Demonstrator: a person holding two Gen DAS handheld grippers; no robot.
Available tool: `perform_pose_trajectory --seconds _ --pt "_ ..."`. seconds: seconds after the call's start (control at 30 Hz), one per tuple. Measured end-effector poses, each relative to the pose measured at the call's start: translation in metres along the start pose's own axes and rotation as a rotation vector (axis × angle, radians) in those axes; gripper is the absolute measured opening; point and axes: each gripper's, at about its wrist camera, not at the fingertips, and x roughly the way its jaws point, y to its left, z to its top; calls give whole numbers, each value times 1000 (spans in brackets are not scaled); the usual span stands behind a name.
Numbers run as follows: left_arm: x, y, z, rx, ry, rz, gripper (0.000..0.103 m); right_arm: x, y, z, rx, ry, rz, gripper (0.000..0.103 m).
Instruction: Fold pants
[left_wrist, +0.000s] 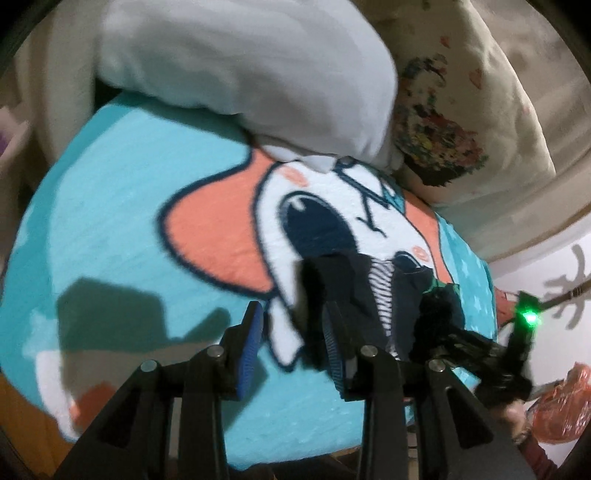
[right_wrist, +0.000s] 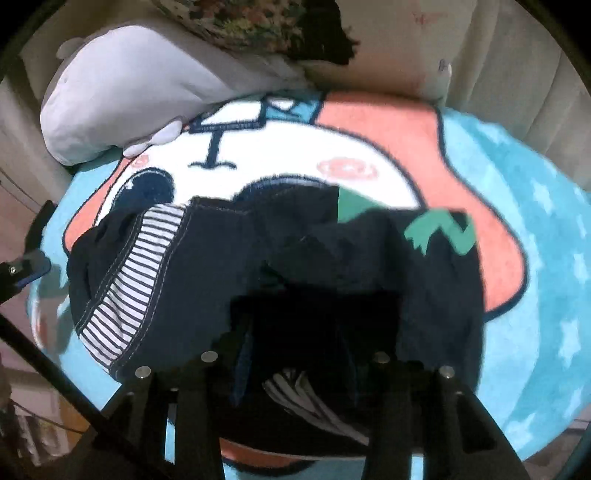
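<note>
Left tool (left_wrist: 291, 347): black angular frame, four struts with round silver pivot pins; two flat black fingers (left_wrist: 334, 347), each faced with a ribbed blue pad.

Right tool (right_wrist: 295, 373): same black frame, same four silver pins; fingers dark and in shadow, with a blue edge showing on the one at picture-left. From the left wrist view also seen as a black body with a small green light (left_wrist: 530, 316) glowing on top.

Sleeve (left_wrist: 539, 459): dark red, at the wrist behind the right tool, blurred.
</note>
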Motion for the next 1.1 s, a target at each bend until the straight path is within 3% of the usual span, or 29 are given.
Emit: perform_pose_trajectory --seconds 0.07,0.17,0.33,0.43,0.53,0.6,0.63,0.67,0.77,0.87,1.0,1.1 --pt "-4 10 -5 -29 -6 3 31 -22 17 11 -32 -39 7 49" --pt "-7 26 -14 -78 -9 4 31 -29 52 35 -102 -38 94 69" --pt "-16 40 -21 -116 -26 11 33 8 121 69 -204 86 166 70" --pt "-23 44 -27 -123 -42 23 34 37 169 70 -335 160 75 74" --pt "-26 46 -35 -131 -52 36 34 67 193 62 -401 243 -12 76" --pt "-26 48 -40 -143 -51 33 34 77 201 58 -433 248 -56 76" --pt "-26 48 -41 -144 -50 28 34 75 201 58 -436 242 -51 70" --pt "-26 46 -43 -144 -49 23 34 71 200 59 -428 235 -46 49" --pt "-20 36 -46 -123 -42 0 35 60 189 60 -404 224 -16 34" --pt "-6 13 -46 -64 -15 -35 44 50 173 61 -348 208 49 32" --pt "23 -25 -46 39 48 -106 45 39 156 62 -270 192 125 32" --pt "38 -53 -44 122 67 -103 45 29 148 65 -231 175 167 32"
